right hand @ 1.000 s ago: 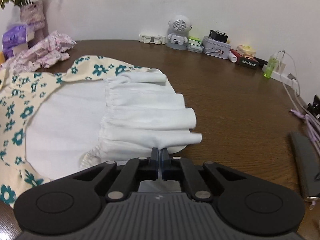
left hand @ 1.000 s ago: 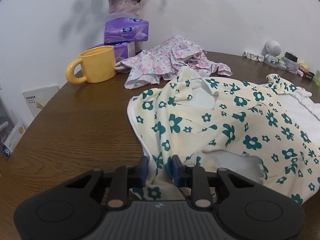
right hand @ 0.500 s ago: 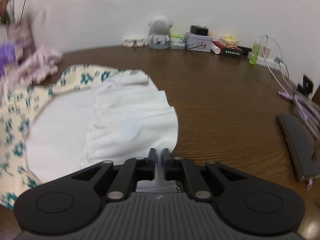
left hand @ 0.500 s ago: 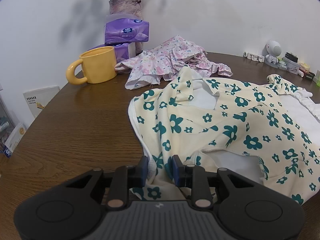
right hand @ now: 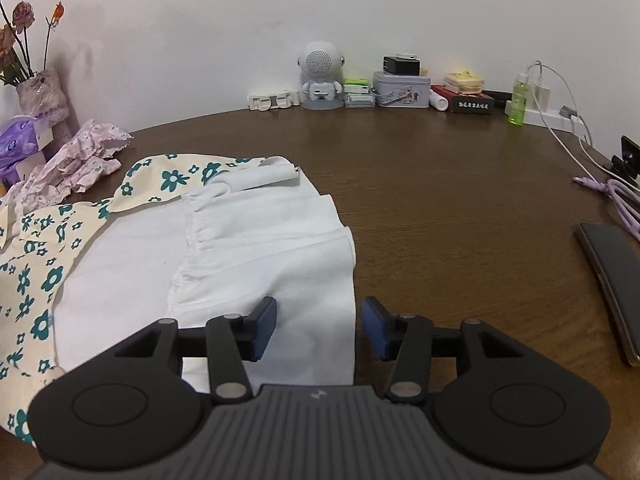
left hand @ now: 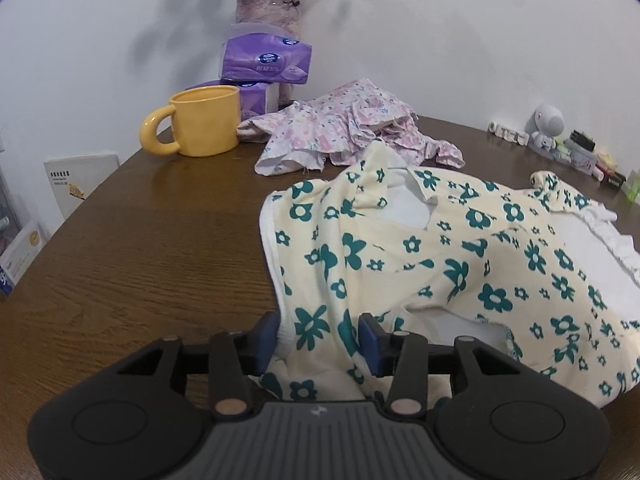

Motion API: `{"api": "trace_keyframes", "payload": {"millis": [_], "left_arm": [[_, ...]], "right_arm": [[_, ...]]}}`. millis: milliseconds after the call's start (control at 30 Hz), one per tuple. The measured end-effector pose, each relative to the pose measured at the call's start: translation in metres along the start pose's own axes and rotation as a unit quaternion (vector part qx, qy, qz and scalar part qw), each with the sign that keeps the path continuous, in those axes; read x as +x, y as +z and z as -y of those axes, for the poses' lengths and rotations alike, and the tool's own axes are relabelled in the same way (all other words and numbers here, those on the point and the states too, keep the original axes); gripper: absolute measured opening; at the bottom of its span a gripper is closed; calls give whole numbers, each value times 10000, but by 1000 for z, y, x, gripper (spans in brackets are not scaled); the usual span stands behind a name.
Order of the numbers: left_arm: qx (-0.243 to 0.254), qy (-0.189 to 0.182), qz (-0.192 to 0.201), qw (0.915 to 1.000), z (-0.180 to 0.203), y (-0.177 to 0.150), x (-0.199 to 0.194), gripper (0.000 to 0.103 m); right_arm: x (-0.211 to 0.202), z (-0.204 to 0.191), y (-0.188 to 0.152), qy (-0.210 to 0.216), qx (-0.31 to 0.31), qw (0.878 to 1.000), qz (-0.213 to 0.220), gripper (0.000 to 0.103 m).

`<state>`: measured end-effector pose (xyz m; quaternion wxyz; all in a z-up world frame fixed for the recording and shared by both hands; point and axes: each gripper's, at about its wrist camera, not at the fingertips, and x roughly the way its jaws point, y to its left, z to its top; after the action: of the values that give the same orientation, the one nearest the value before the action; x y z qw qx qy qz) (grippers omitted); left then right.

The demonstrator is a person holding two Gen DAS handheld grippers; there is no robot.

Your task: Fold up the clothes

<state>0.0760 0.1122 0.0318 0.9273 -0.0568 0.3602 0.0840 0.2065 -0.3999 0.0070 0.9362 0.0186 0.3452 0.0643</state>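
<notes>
Brown worktop (right hand: 440, 208), floppy light floral dress (left hand: 460, 264): both claws, left claw (left hand: 319, 338) and right claw (right hand: 319, 328), are opening, cloth loose between; you'd regrip its hem corners.

Dress (left hand: 460, 264) on table (left hand: 152, 248), mug (left hand: 200, 122) behind, crumpled garment (left hand: 340, 132) right of mug

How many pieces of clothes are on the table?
2. The cream dress with green flowers lies spread in front, near both claws. The pink flowery garment sits crumpled behind it, beside the yellow mug. More could be hidden under them.
</notes>
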Motion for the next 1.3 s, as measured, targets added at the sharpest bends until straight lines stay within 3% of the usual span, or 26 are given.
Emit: {"api": "trace_keyframes", "payload": {"millis": [67,133,200,300,500,667,1033,1167,1300], "left_arm": [[14,26,14,10000,1,-1,0,41],[48,66,1,10000,1,-2,1,37],[86,90,-23,9999,2,-3,2,36],[172,113,-28,9998,4,-4,2,32],[273,112,-30,9996,7,-4,2,28],[305,131,6,9994,7,-6,2,27],[721,300,99,9969,18,-8,1,15],[639,239,96,9976,15,-9,0,17],[223,85,247,9994,4,-9,-9,31]], "right_arm": [[4,0,2,12,-2,10000,-34,47],[7,0,1,41,63,9999,-147,34],[6,0,-1,54,67,9998,-160,13],[2,0,-4,39,38,9998,-211,2],[-3,-12,-8,-443,-402,9979,-238,1],[-3,-14,-8,-584,-506,9967,-255,1],[-5,-25,-15,-885,-836,9923,-212,1],[-6,-26,-16,-872,-848,9924,-194,2],[-16,-16,-15,-634,-407,9971,-98,6]]}}
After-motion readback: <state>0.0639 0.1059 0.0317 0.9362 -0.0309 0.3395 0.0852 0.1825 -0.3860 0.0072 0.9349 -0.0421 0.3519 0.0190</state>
